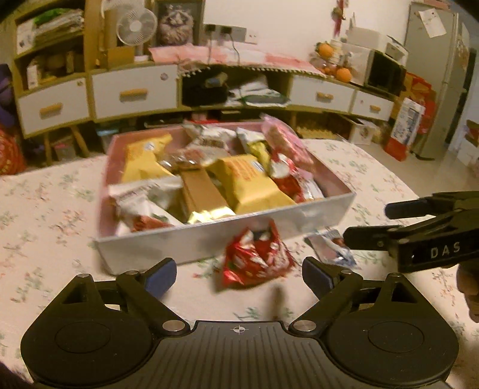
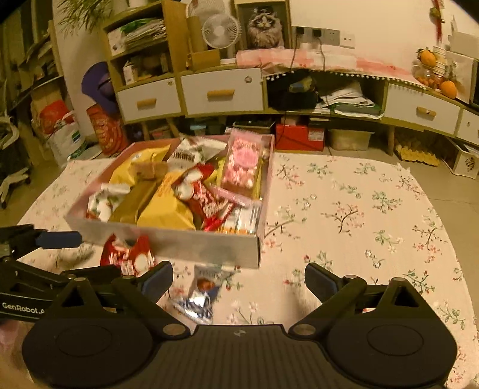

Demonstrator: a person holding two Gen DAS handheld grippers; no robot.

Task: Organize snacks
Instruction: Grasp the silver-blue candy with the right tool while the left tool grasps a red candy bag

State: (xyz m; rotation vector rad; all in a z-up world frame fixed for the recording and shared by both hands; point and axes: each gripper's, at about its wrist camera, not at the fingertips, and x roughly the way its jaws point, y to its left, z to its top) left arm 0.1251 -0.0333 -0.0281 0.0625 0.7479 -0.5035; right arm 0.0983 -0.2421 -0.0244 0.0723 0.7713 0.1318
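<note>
Snacks box (image 1: 227, 236) sits mid-bench on the floral cloth (image 2: 359, 215), packed full, near wall facing both claws. Red packet (image 1: 254, 263) lies loose on the cloth, touching the box's near wall; blue-white packet (image 2: 200, 296) sits just right of it, a bit nearer. Left claw (image 1: 238, 276) is wide apart, nothing between the pads, red packet just beyond them. Right claw (image 2: 238, 282) also spread and empty, blue-white packet by its left pad. Open cloth right of the box, free to the bench's far and right edges. Far side: low cabinet (image 2: 221, 92) with white drawers, fan (image 2: 221, 31), cat picture (image 2: 265, 25), floor clutter.
</note>
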